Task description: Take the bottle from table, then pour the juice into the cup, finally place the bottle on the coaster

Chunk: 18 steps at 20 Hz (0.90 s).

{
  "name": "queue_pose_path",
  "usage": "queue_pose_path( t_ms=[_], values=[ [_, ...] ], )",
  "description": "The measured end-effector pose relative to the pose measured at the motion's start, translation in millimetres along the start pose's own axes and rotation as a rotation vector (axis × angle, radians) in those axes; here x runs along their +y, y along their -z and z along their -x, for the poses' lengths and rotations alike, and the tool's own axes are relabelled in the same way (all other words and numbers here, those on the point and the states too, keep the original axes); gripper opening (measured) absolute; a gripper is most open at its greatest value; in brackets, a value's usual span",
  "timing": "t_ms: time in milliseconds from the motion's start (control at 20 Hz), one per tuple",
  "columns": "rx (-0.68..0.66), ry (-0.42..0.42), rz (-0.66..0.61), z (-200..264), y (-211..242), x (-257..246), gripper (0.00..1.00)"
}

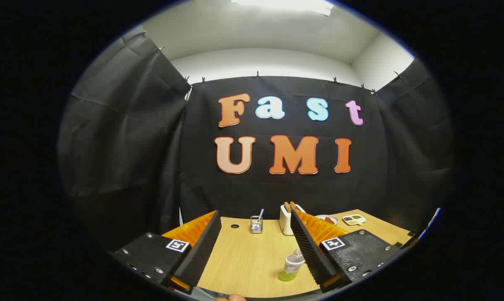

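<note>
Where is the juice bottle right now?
In the gripper view, the bottle stands upright on the wooden table between the open gripper fingers, close beside the right one, nearer than the white toaster.

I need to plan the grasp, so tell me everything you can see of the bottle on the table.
The bottle is small and clear, plastic by its look, with a pale cap, a light label band around the middle and green juice in the bottom. It stands on the wooden table, apparently upright, though the fisheye makes it look tilted. It sits between the fingers of the open tool, close beside the right finger; whether they touch cannot be told. Nothing grips it.
</note>
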<state>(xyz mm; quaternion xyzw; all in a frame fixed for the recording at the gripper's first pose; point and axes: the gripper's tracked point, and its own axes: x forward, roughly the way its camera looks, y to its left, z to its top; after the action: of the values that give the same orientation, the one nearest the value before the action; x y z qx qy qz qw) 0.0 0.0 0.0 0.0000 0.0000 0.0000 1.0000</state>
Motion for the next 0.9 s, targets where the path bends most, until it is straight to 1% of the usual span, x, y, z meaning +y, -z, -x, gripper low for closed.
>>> queue_pose_path(
  t_ms=[150,550,900],
  values=[
    [0.002,0.006,0.008,-2.8,3.2,1.0,0.99],
    [0.057,0.008,0.024,-15.3,31.9,3.4,0.99],
    [0.031,-0.012,0.001,-14.4,24.0,9.7,0.99]
  ],
)
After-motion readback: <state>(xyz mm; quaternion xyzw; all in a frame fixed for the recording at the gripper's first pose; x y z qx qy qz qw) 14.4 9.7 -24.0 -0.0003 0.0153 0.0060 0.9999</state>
